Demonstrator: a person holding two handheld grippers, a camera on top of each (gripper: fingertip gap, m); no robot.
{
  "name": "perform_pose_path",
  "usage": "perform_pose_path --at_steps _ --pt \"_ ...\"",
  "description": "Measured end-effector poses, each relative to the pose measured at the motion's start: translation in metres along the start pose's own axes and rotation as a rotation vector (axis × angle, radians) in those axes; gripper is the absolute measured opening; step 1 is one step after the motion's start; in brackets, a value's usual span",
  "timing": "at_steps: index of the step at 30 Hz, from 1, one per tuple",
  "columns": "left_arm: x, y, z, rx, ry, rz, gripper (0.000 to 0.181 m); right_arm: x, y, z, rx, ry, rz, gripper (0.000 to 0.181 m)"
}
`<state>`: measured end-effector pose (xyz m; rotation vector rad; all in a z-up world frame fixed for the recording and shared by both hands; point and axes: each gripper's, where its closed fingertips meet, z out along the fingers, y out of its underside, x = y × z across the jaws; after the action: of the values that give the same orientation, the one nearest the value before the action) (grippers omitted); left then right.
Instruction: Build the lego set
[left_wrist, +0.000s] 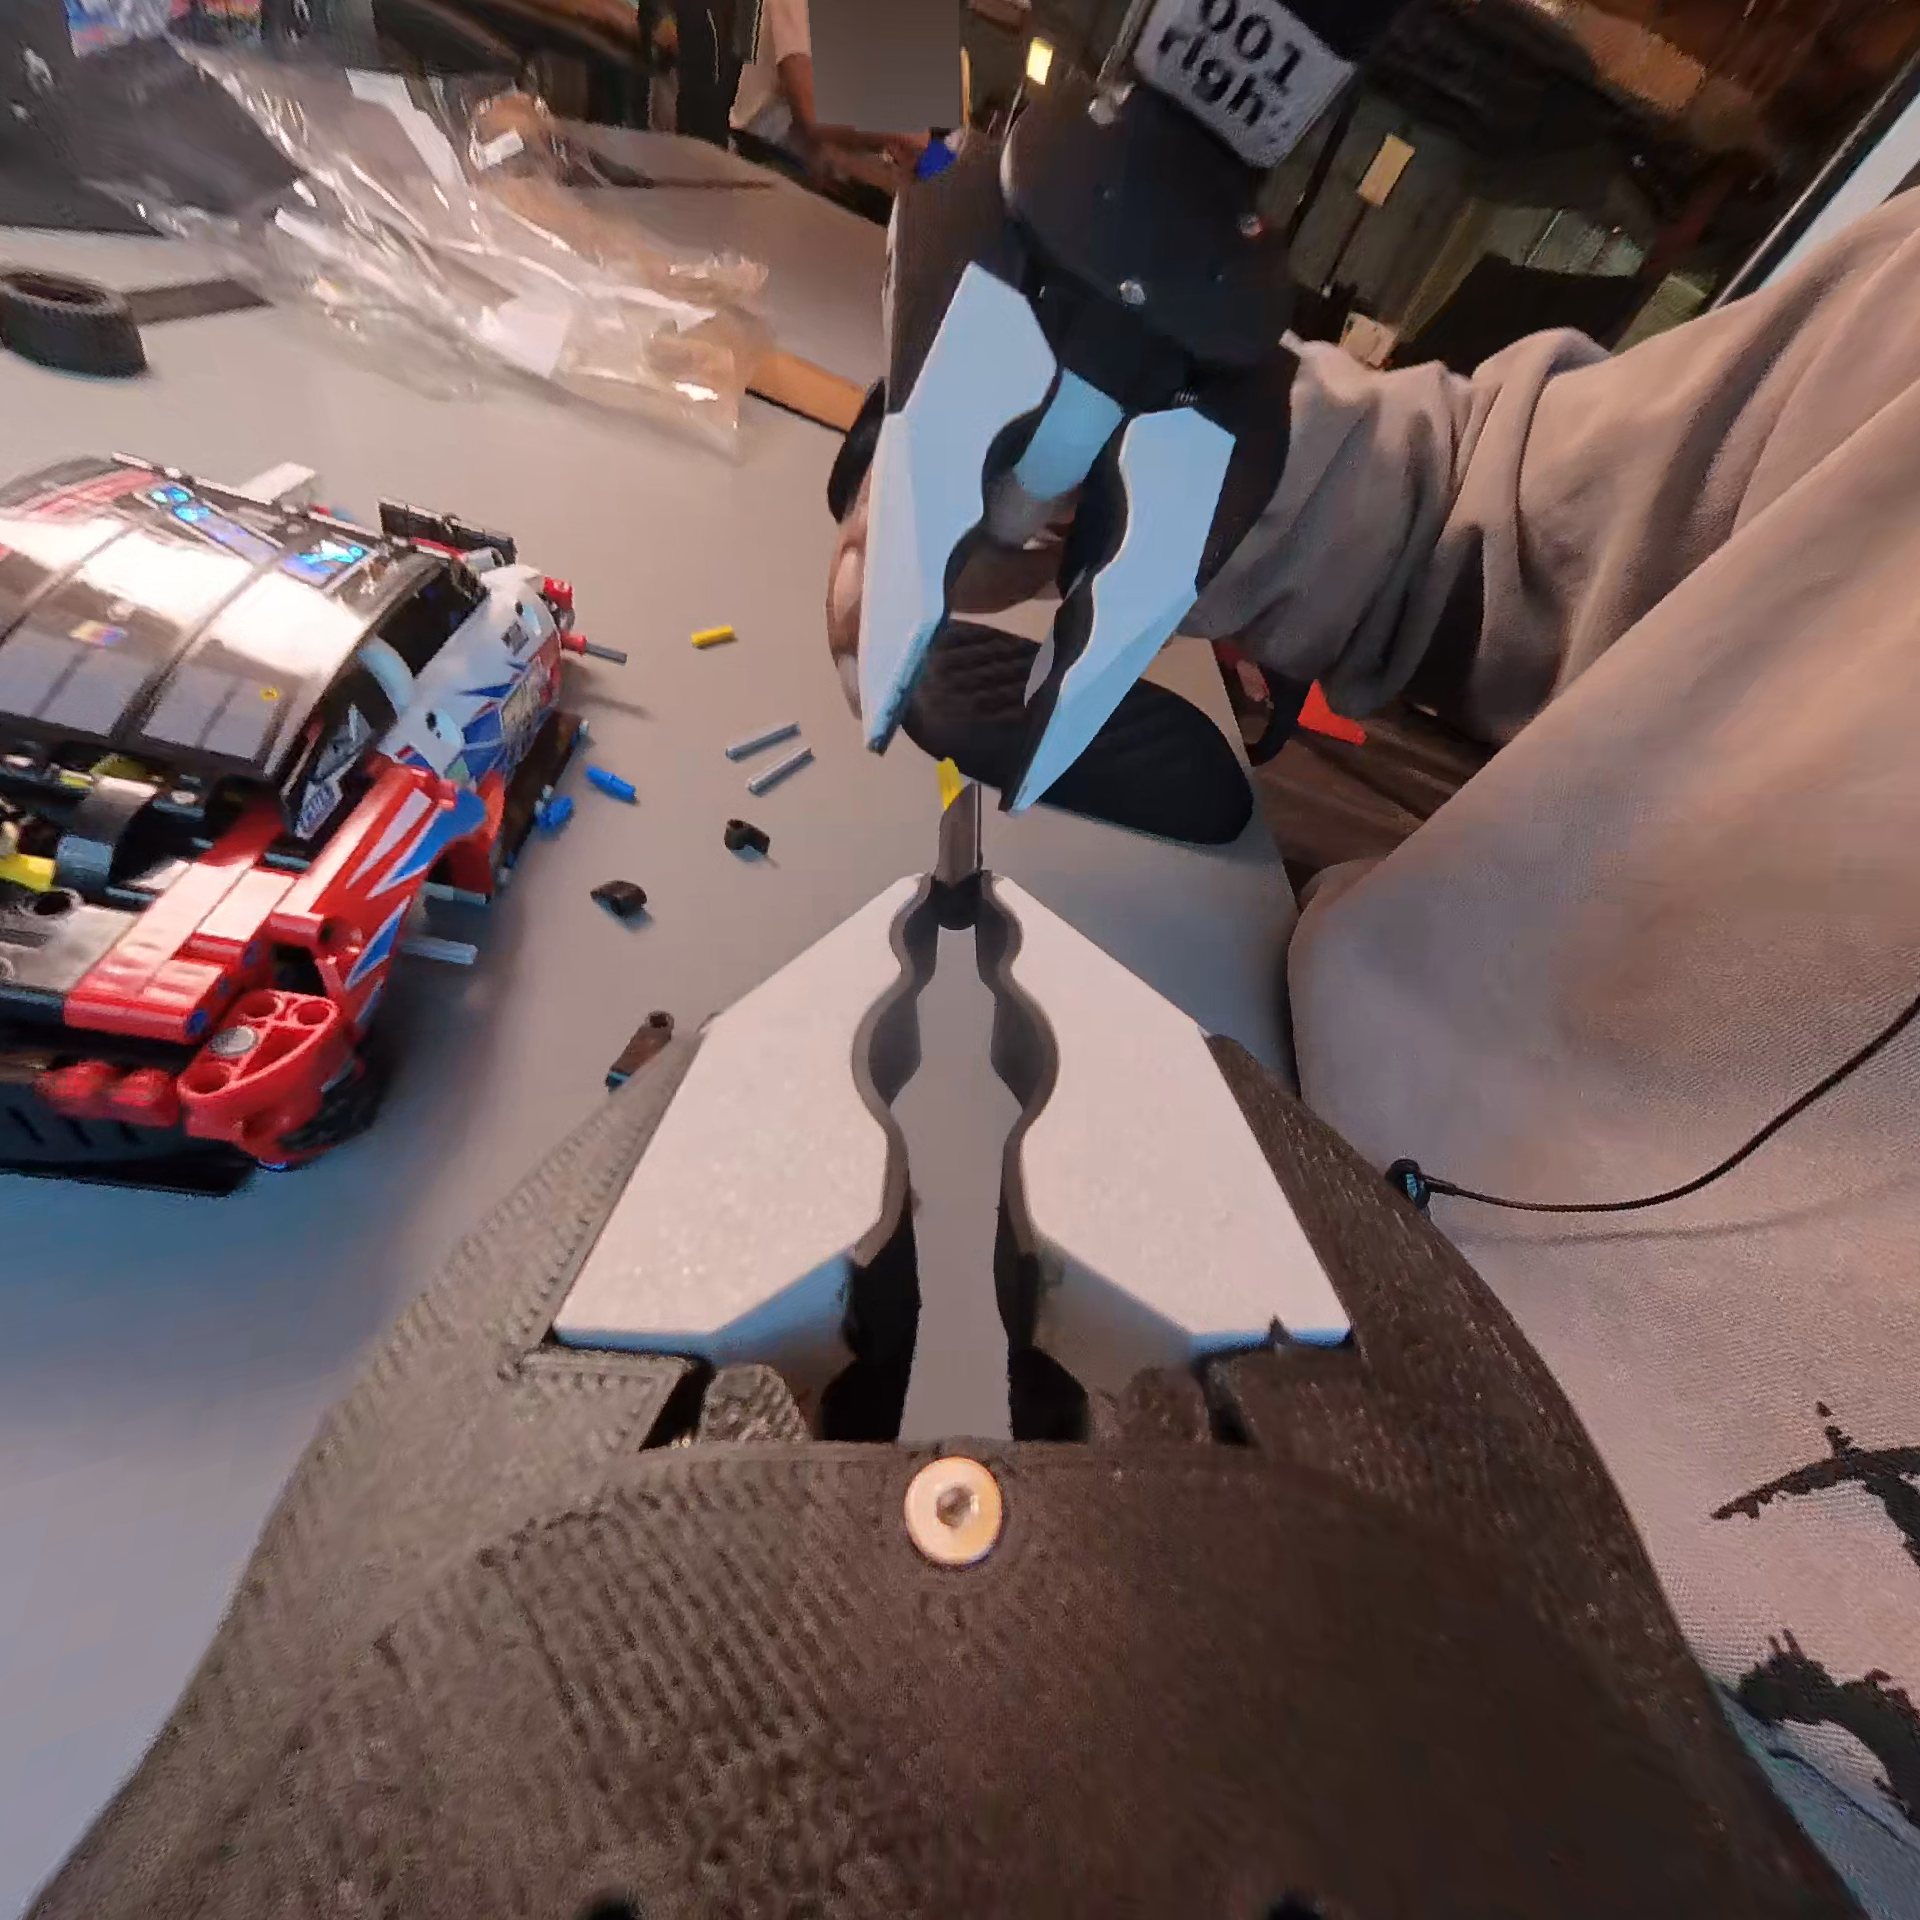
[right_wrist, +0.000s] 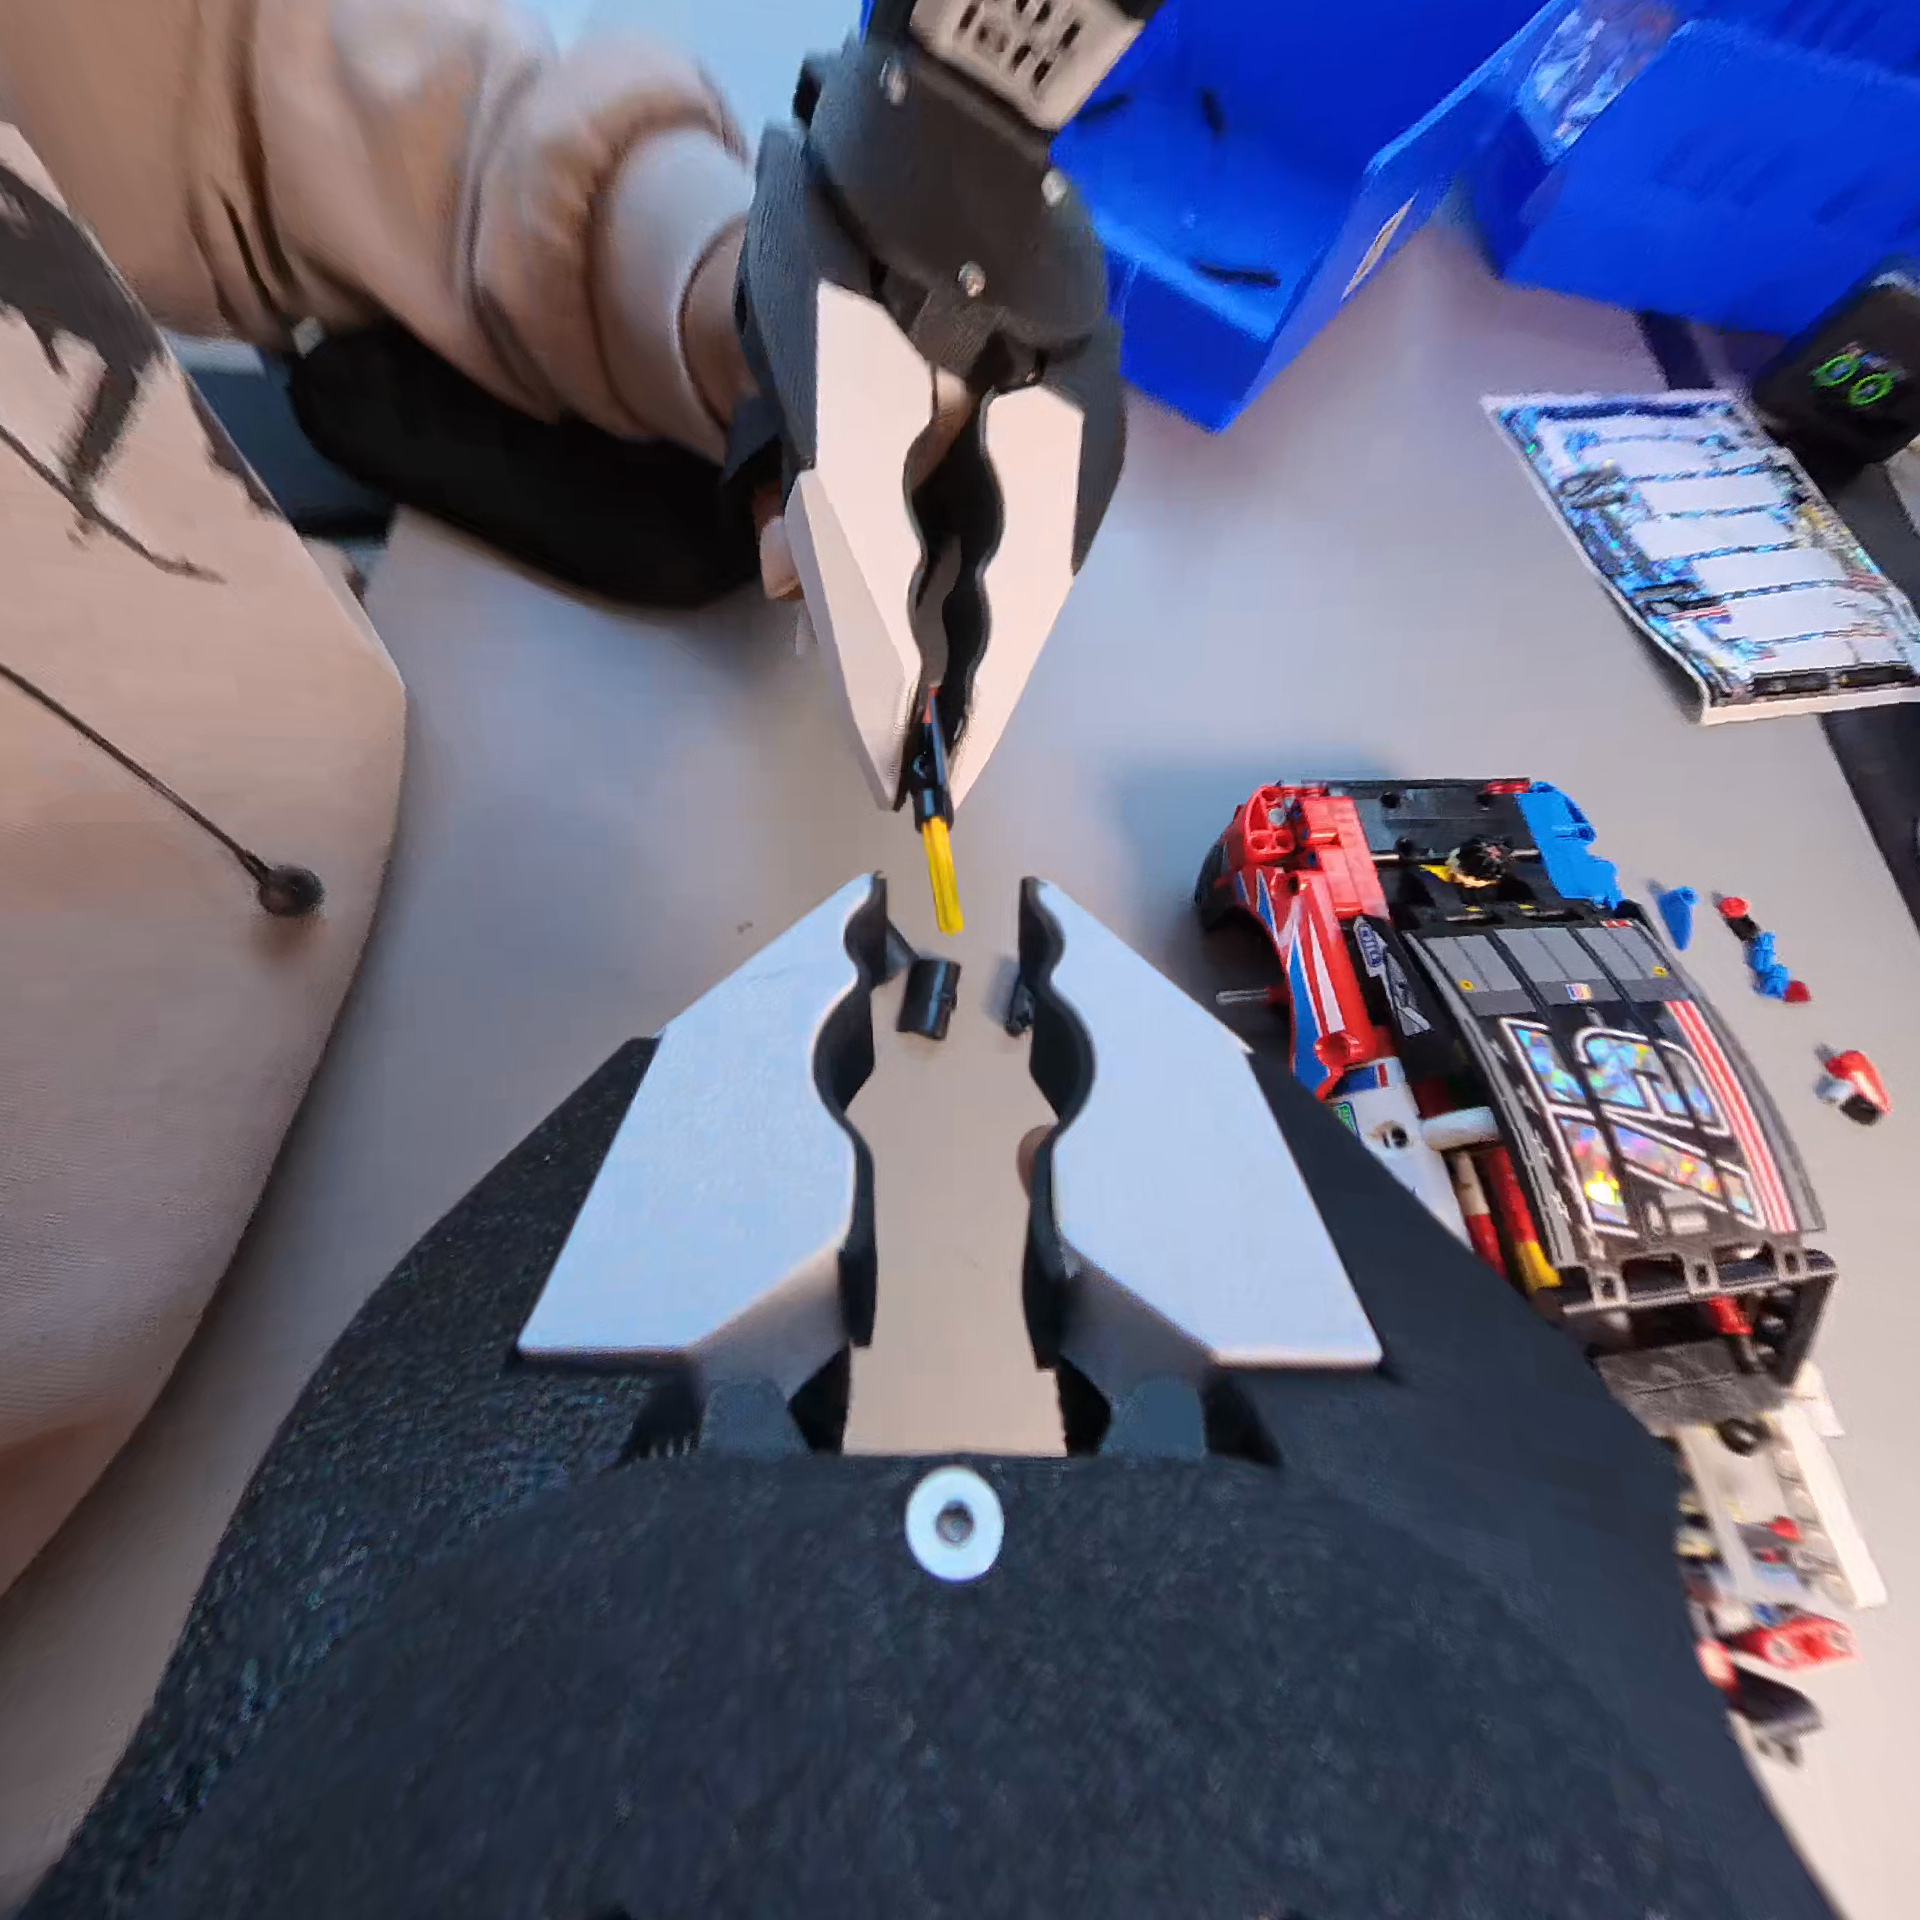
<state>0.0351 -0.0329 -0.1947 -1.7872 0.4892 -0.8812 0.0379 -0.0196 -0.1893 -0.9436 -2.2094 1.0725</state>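
Observation:
My left gripper (left_wrist: 956, 891) is shut on a small black connector (left_wrist: 958, 844) with a yellow axle (left_wrist: 948, 781) sticking out of its far end. In the right wrist view the left gripper (right_wrist: 925, 792) comes down from above, and the yellow axle (right_wrist: 943, 883) points into the gap between my right gripper's (right_wrist: 953, 888) open fingertips. The right gripper (left_wrist: 951, 774) is empty and faces the left one tip to tip. A small black piece (right_wrist: 928, 997) lies on the table between the right gripper's fingers. The part-built red, white and black lego car (left_wrist: 260, 790) stands to the side (right_wrist: 1507, 1060).
Loose parts lie between the car and the grippers: grey axles (left_wrist: 769, 753), a blue pin (left_wrist: 611, 781), a yellow pin (left_wrist: 713, 636), black connectors (left_wrist: 620, 899). A tyre (left_wrist: 68, 322) and plastic bags (left_wrist: 468, 260) lie behind. Blue bins (right_wrist: 1351, 156) and a sticker sheet (right_wrist: 1714, 551) lie beyond the car. Left and right tips are no more than a few centimetres apart. My left gripper's tips are some 8 cm from the small black piece (right_wrist: 928, 997).

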Motion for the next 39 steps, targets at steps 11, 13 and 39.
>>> perform_pose_path --at_steps 11,13,39 --pt "0.017 -0.017 0.000 0.136 0.091 0.028 0.005 -0.009 -0.020 -0.012 0.368 -0.039 0.177 0.005" --pt "0.016 -0.016 0.001 0.134 0.089 0.023 0.005 -0.010 -0.021 -0.014 0.378 -0.044 0.178 0.004" --pt "0.016 0.021 0.016 -0.096 -0.024 0.221 0.004 -0.028 0.009 0.000 0.119 -0.114 0.124 0.002"
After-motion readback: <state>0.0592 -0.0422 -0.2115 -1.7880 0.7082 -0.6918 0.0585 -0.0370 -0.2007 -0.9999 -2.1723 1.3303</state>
